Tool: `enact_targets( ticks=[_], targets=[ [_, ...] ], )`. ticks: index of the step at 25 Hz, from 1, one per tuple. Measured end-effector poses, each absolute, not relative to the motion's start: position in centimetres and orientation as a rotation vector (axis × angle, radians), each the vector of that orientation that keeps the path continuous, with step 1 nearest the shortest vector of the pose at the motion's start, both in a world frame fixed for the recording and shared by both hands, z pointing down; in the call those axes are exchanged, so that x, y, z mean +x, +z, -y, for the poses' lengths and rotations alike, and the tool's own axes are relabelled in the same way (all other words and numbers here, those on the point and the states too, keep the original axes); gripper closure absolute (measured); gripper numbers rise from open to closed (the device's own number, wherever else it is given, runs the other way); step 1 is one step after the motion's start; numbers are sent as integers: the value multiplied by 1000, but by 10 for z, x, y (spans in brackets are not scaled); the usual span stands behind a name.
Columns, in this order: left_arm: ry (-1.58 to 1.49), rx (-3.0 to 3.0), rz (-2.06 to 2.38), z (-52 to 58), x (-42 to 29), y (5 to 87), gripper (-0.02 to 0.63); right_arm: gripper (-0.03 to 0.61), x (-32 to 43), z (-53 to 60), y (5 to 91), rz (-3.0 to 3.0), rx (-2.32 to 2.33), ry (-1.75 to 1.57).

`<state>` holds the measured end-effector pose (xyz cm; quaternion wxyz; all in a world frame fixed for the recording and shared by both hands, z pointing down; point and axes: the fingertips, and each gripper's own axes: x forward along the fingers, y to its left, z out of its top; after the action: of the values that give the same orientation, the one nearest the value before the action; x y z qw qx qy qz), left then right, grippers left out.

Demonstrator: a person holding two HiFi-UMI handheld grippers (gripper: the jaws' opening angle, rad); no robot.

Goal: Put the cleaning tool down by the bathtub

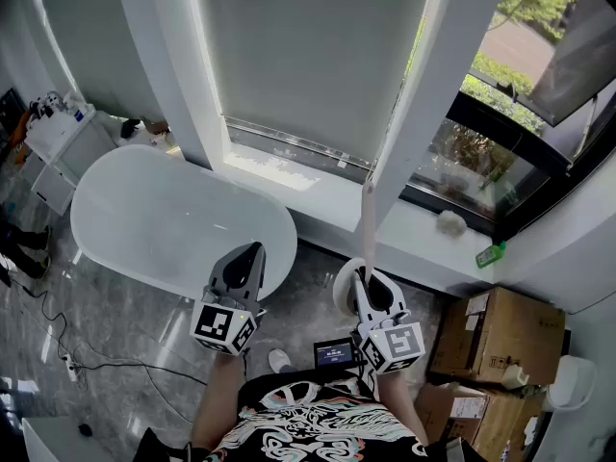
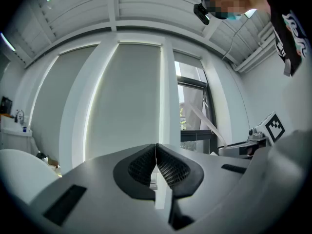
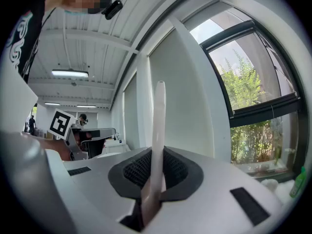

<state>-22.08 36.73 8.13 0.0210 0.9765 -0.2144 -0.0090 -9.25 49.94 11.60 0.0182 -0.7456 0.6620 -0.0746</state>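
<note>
In the head view a white oval bathtub (image 1: 164,219) stands at the left on a grey marble floor. My right gripper (image 1: 364,279) is shut on the cleaning tool's long pale handle (image 1: 368,224), which points up and away toward the window pillar. A round white head (image 1: 342,289) of the tool shows just behind the jaws. In the right gripper view the handle (image 3: 158,126) rises straight out between the pads of the right gripper (image 3: 157,167). My left gripper (image 1: 252,250) hovers over the tub's near rim; its jaws (image 2: 156,152) meet with nothing between them.
Cardboard boxes (image 1: 496,335) are stacked at the lower right. A green bottle (image 1: 490,255) lies on the window ledge. A white cabinet (image 1: 63,147) stands beyond the tub's far end. A cable (image 1: 58,345) trails over the floor at the left. A small screen (image 1: 334,352) sits near my feet.
</note>
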Motion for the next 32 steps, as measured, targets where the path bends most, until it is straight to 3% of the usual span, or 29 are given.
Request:
enact_targets(
  ticks=[16,32],
  targets=[
    [-35,3032,759,-469,-208,93,597,518,-55,-603,129,-1993,-2284,-230],
    [-10,3017,757,-427,-166,110,597,518,-19,-568,135,-1973,-2259,-233]
  ],
)
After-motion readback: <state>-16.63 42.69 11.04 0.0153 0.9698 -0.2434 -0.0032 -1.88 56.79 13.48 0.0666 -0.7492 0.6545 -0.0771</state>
